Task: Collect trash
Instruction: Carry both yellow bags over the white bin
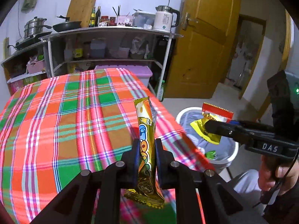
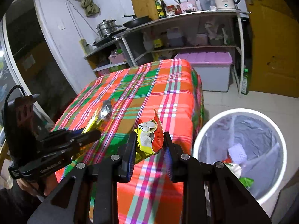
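My left gripper [image 1: 146, 147] is shut on a long gold snack wrapper [image 1: 146, 128], held upright above the plaid tablecloth [image 1: 74, 112] near its right edge. From the right wrist view the same wrapper [image 2: 101, 117] sticks out of the left gripper [image 2: 97, 133]. My right gripper [image 2: 149, 141] is shut on a red and yellow snack packet [image 2: 149, 136], over the table's right edge beside the white trash bin [image 2: 241, 112]. In the left wrist view this packet [image 1: 214, 119] hangs over the bin [image 1: 188, 112] in the right gripper [image 1: 207, 127].
The bin has a grey liner and holds several bits of trash [image 2: 237, 158]. Behind the table stand a metal shelf [image 1: 112, 31] with pans, bottles and a kettle [image 1: 165, 18], a purple-lidded box [image 2: 211, 69] and a yellow door [image 1: 203, 37].
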`<action>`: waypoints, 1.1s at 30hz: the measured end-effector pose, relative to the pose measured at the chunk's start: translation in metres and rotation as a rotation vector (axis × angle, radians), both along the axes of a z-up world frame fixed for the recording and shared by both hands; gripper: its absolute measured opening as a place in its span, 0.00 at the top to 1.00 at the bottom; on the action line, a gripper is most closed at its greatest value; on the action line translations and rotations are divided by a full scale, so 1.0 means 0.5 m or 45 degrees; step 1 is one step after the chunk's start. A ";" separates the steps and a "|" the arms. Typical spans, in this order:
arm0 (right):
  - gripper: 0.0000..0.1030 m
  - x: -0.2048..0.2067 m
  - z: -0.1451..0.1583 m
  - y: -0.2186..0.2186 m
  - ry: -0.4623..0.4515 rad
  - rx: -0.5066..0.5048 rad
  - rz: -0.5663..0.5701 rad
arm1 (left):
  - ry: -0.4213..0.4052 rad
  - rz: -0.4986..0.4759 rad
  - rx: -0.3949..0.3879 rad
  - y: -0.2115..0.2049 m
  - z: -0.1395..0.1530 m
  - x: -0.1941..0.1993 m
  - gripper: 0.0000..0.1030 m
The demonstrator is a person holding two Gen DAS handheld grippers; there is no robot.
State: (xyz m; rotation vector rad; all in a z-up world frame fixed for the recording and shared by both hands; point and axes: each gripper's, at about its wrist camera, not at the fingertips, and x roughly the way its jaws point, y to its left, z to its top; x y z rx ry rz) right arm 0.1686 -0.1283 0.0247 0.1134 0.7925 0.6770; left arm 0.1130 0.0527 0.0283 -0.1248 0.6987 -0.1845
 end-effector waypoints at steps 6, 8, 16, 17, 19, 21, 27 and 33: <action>0.72 -0.044 0.021 -0.037 -0.041 0.008 -0.019 | -0.031 -0.016 -0.020 -0.046 0.021 -0.048 0.85; 0.72 -0.058 0.024 -0.050 -0.051 0.008 -0.025 | -0.040 -0.018 -0.030 -0.058 0.026 -0.056 0.85; 0.72 -0.085 0.027 -0.103 -0.061 0.004 -0.098 | -0.050 -0.029 -0.060 -0.100 0.031 -0.075 0.85; 0.72 -0.088 0.026 -0.111 -0.061 0.002 -0.107 | -0.052 -0.031 -0.061 -0.105 0.031 -0.076 0.85; 0.72 -0.090 0.026 -0.123 -0.060 0.000 -0.126 | -0.052 -0.033 -0.064 -0.111 0.032 -0.077 0.85; 0.72 -0.092 0.027 -0.132 -0.058 0.000 -0.145 | -0.047 -0.040 -0.065 -0.122 0.031 -0.078 0.85; 0.72 -0.099 0.022 -0.160 -0.055 0.000 -0.181 | -0.043 -0.060 -0.059 -0.149 0.032 -0.077 0.85; 0.72 -0.097 0.017 -0.185 -0.050 0.003 -0.215 | -0.038 -0.083 -0.049 -0.172 0.032 -0.071 0.85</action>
